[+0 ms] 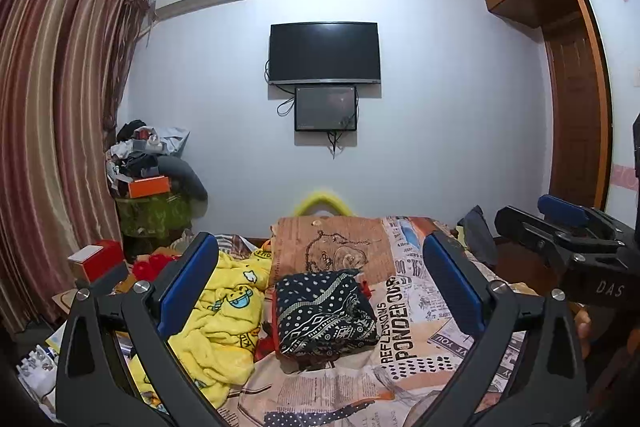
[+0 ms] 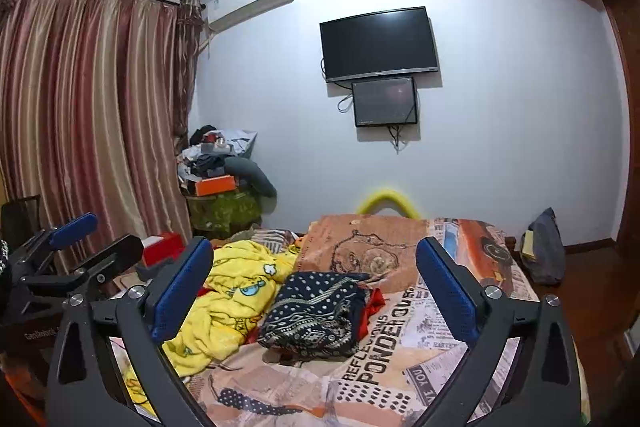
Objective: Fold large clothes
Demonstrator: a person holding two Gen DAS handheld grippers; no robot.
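The left gripper stood with its jaws wide and nothing between them, framing the lower centre of the left wrist view; the right gripper was likewise wide and empty in its own view. Both were raised above the bed and pointed nearly level across it. The folded dark patterned garment lay as a compact rectangle at the lower centre of the frame, resting on the printed bedspread, with a red cloth edge showing beside it. The yellow cartoon-print garment lay crumpled just left of it, unfolded. The dark garment appeared finished, so the likely step in hand was to take up the yellow one. To do it well, each gripper should seize a separate edge or shoulder, lift it clear of the folded stack, and spread it flat on bare bedspread before folding.
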